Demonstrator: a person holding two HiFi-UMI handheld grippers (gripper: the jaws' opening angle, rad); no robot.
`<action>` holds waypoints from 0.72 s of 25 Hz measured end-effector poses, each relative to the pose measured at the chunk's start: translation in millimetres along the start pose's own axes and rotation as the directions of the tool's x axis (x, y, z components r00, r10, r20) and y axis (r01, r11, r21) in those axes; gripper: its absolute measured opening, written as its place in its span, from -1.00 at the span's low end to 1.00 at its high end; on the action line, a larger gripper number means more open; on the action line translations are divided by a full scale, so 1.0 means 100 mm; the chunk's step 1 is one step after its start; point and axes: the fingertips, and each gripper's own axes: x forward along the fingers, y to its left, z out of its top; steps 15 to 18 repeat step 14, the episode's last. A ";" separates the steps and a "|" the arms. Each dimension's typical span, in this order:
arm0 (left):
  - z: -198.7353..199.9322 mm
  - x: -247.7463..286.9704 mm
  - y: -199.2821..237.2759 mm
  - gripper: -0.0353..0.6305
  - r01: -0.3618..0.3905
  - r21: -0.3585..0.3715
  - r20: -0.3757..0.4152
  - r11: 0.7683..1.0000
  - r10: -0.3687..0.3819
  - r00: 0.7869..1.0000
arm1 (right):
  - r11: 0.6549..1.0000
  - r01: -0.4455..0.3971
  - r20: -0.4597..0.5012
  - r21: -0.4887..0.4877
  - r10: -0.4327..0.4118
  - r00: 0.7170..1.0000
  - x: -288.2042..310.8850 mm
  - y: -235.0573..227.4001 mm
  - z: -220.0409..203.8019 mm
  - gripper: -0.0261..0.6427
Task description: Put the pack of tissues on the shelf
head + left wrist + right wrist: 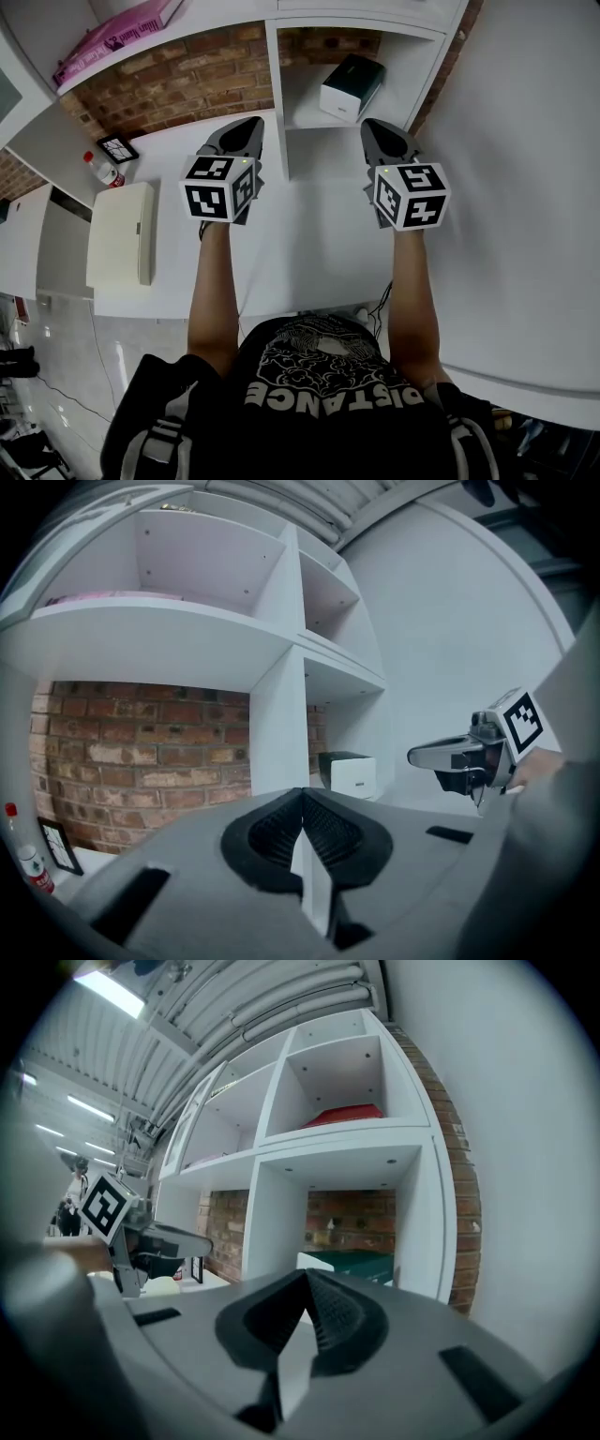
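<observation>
Item: pack of tissues [352,86], a box with a green top and white faces.
Location: I find it on the floor of the lower right bay of the white shelf [278,94], well inside the opening. It is touching neither gripper.
Long axis: it runs aslant to the bay walls, from near-left to far-right.
Facing: a white end face points out of the bay, towards the near left. The green top faces up.
Left gripper [251,124]: its jaws are pressed together with nothing between the pads. It points at the shelf's upright divider.
Right gripper [373,127]: its jaws meet at the tips, also on nothing. It points into the right bay.
Bearing from the left jaws: the pack [349,773] lies ahead and to the right, past the divider.
Bearing from the right jaws: the pack [352,1265] lies almost straight ahead, further in.
Nearer hand: the right, which stands before that bay's mouth. The left is offset to the side.
Task state, my reading: the pack already sits on the shelf and both tools are free. I judge that only pulling back over the white desk [309,253] remains.
</observation>
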 end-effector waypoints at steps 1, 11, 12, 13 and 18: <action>0.00 -0.01 0.01 -0.87 0.003 -0.005 0.001 1.000 -0.003 1.000 | 1.000 0.001 0.000 0.001 -0.001 1.000 0.00 0.01 0.00 -0.91; -0.01 -0.06 -0.02 -0.87 0.041 -0.008 -0.001 0.999 -0.041 0.999 | 1.000 0.015 0.024 0.007 -0.016 1.000 -0.04 0.05 0.07 -0.91; -0.02 -0.07 -0.03 -0.87 0.045 -0.008 -0.002 0.999 -0.045 0.999 | 1.000 0.014 0.025 0.005 -0.014 1.000 -0.04 0.06 0.08 -0.91; -0.02 -0.07 -0.04 -0.87 0.048 -0.007 -0.003 0.999 -0.048 0.999 | 1.000 0.012 0.025 0.004 -0.012 1.000 -0.04 0.07 0.08 -0.91; -0.02 -0.08 -0.04 -0.87 0.051 -0.007 -0.004 0.999 -0.051 0.999 | 1.000 0.010 0.024 0.002 -0.010 1.000 -0.04 0.08 0.08 -0.91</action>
